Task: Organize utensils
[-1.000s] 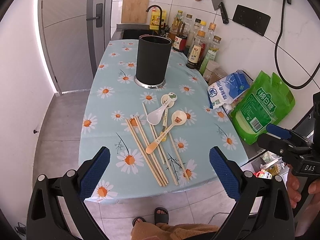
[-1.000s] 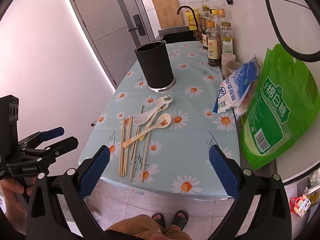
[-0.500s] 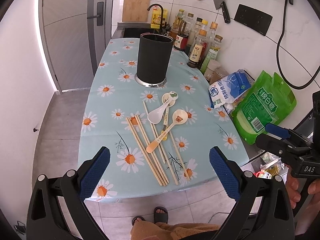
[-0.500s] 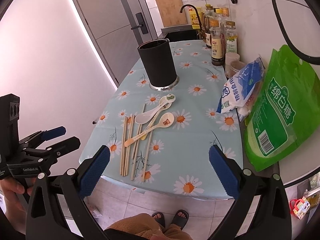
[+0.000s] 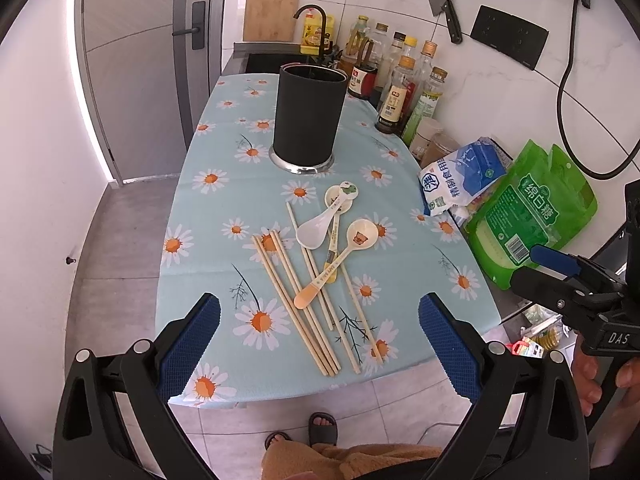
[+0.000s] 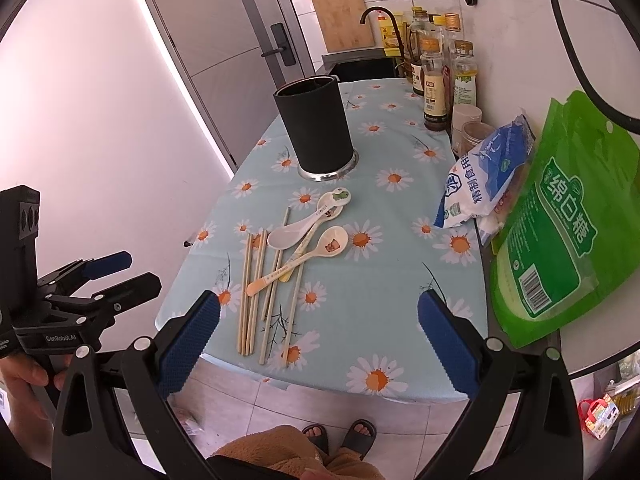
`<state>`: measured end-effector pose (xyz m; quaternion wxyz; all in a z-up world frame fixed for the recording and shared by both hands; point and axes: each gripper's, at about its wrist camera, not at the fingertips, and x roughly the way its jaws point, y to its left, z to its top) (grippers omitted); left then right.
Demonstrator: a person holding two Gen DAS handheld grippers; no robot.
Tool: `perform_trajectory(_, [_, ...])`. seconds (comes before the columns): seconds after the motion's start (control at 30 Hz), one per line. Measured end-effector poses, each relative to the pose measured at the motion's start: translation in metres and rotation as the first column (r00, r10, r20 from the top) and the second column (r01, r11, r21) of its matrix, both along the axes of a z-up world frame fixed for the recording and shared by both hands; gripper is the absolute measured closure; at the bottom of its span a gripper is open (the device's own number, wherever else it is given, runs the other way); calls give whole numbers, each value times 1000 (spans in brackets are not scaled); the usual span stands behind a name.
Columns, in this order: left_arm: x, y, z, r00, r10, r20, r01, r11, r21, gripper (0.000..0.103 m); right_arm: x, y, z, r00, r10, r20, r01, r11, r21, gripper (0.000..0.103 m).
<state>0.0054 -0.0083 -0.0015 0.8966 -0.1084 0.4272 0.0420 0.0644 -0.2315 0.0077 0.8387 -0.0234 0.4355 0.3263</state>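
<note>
Task not started, as far as I can judge. Black utensil holder (image 5: 309, 118) stands upright at the far middle of the daisy tablecloth (image 5: 208, 208); can't see inside it. All visible utensils lie loose on the cloth near of it: chopsticks (image 5: 296, 312) fanned toward the near edge, three spoons on top — white spoon (image 5: 316, 229), bear-print spoon (image 5: 340, 256), a third spoon (image 5: 338, 210) partly under them. Spoon handles cross the chopsticks, so spoons probably go first.

Left gripper (image 5: 319, 344): released, jaws wide, nothing between them, hanging off the near edge. Right gripper (image 6: 318, 342): same, spread and empty, short of the table.

Remaining: everything. Salt bag (image 5: 460, 176) and green sugar bag (image 5: 532, 208) sit right, clear of the pile.
</note>
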Motion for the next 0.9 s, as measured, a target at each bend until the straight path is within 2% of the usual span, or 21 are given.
perform_trajectory(0.57, [7, -6, -8, 1000, -2, -18, 2, 1000, -12, 6, 5, 0, -2, 1000, 3, -24, -3, 1000, 13, 5])
perform_trajectory(0.9, [13, 2, -18, 998, -35, -57, 32, 998, -61, 7, 20, 0, -17, 989, -10, -145, 20, 998, 66, 5])
